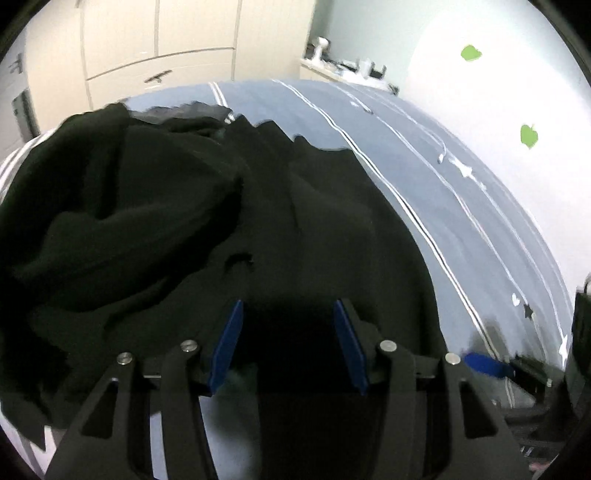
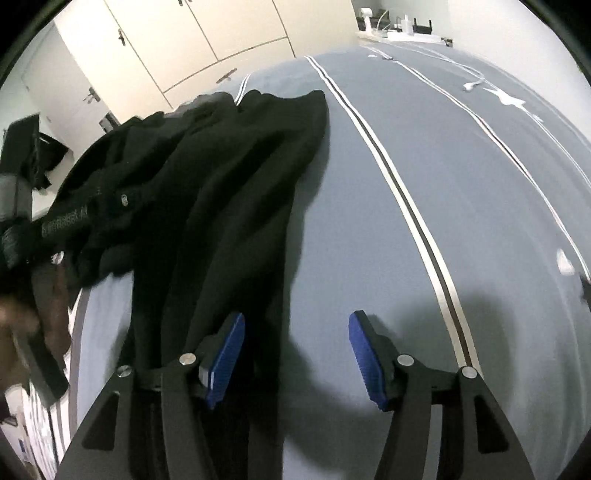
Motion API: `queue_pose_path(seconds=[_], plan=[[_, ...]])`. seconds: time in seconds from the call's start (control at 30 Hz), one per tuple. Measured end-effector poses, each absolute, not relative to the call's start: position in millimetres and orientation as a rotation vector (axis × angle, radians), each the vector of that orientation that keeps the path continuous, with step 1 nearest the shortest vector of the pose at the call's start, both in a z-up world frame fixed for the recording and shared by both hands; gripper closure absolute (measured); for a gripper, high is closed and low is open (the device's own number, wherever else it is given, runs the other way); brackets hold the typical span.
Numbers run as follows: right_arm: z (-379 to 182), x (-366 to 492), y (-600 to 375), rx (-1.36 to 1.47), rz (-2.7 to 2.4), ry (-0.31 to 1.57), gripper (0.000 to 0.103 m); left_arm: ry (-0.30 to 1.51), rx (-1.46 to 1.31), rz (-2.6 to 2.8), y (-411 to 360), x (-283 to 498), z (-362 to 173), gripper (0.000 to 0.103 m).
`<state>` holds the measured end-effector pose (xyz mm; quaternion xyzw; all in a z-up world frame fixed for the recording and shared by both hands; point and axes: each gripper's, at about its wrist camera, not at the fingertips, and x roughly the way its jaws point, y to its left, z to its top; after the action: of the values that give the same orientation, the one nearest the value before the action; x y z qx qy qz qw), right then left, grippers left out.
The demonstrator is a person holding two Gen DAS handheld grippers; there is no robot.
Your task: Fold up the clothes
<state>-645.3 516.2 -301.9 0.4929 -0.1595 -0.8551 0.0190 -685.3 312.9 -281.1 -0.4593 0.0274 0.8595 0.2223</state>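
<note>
A black garment (image 1: 155, 206) lies crumpled on a blue-grey bed sheet (image 1: 424, 206) with white stripes. My left gripper (image 1: 289, 306) hangs just over the garment's near part, blue pads (image 1: 227, 347) wide apart and pressing on nothing. In the right wrist view the same garment (image 2: 229, 177) stretches in long folds from the near left to the far middle. My right gripper (image 2: 297, 317) stands open over the bare sheet (image 2: 369, 240) at the cloth's right edge, its left finger (image 2: 225, 358) above the cloth. One blue pad of the right gripper (image 1: 487, 363) shows at the lower right of the left wrist view.
Cream cupboards (image 2: 207, 33) stand beyond the bed. A shelf with small items (image 2: 402, 31) is at the far right. A white cable (image 2: 474, 83) lies on the sheet. Green leaf stickers (image 1: 529, 134) mark the white wall. A blurred hand (image 2: 14, 317) shows at the left edge.
</note>
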Motion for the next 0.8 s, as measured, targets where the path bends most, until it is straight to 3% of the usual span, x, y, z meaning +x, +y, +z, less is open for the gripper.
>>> queue_pose_path(seconds=[0.07,0.13,0.4,0.5,0.57,0.63,0.8], plan=[[-300.2,-663.1,515.2,1.507,-2.645,-0.529,0.048,0.113,-1.239,2.362,319.2,-685.3,-281.1,0.066],[-295.3,-674.9,514.4,1.465,-2.650,-0.551,0.048,0.193,-1.251,2.354,323.8,-687.7,-285.4,0.097],[-296.7,-707.5,515.2,1.473,-2.666,-0.543,0.048,0.170,-1.203,2.403,295.5,-694.4,-263.2,0.098],[-294.8,-716.7,519.0,1.477,-2.690,-0.540,0.048,0.201,-1.303,2.387,289.3,-701.5,-276.3,0.088],[-295.3,-718.6,523.5,1.515,-2.675,-0.541,0.048,0.151,-1.326,2.407,284.2,-703.2,-272.1,0.060],[-289.1,-710.1,523.1,1.489,-2.689,-0.509,0.048,0.052,-1.289,2.430,270.4,-691.5,-257.7,0.048],[-281.4,-659.3,515.7,1.448,-2.718,-0.381,0.048,-0.027,-1.229,2.481,222.1,-619.5,-242.4,0.042]])
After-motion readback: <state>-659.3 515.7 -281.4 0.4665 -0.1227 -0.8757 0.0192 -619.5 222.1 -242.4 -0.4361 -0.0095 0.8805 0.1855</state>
